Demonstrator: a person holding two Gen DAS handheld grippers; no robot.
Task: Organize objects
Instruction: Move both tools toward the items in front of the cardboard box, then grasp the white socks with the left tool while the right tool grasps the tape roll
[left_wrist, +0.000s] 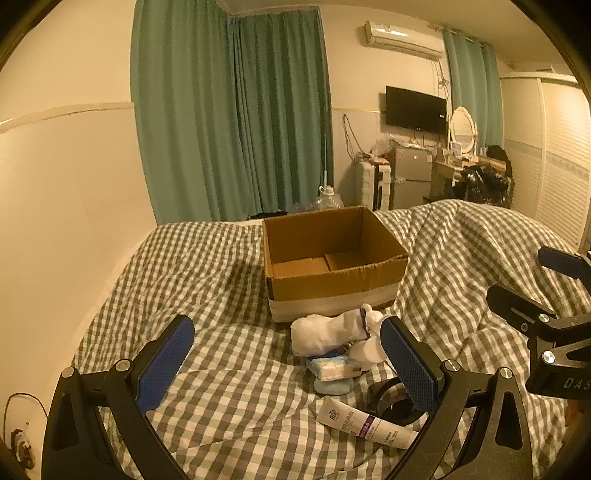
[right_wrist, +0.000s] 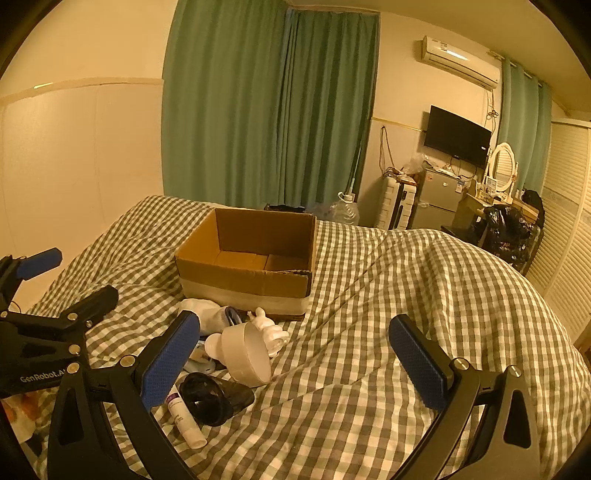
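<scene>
An open cardboard box (left_wrist: 332, 266) stands empty on the checked bed cover; it also shows in the right wrist view (right_wrist: 247, 273). In front of it lies a pile: a white sock (left_wrist: 325, 332), a tissue pack (left_wrist: 332, 367), a white tube (left_wrist: 365, 424), a black cup (right_wrist: 214, 398), a white tape roll (right_wrist: 247, 358) and a white figurine (right_wrist: 269, 328). My left gripper (left_wrist: 288, 362) is open and empty, just left of the pile. My right gripper (right_wrist: 295, 358) is open and empty, above the bed right of the pile.
The checked cover (right_wrist: 406, 314) bulges high at the right. A wall (left_wrist: 66, 184) runs along the bed's left side. Green curtains (left_wrist: 236, 110), a small fridge (left_wrist: 410, 177), a dressing table (left_wrist: 465, 162) and a wardrobe (left_wrist: 554, 155) stand beyond the bed.
</scene>
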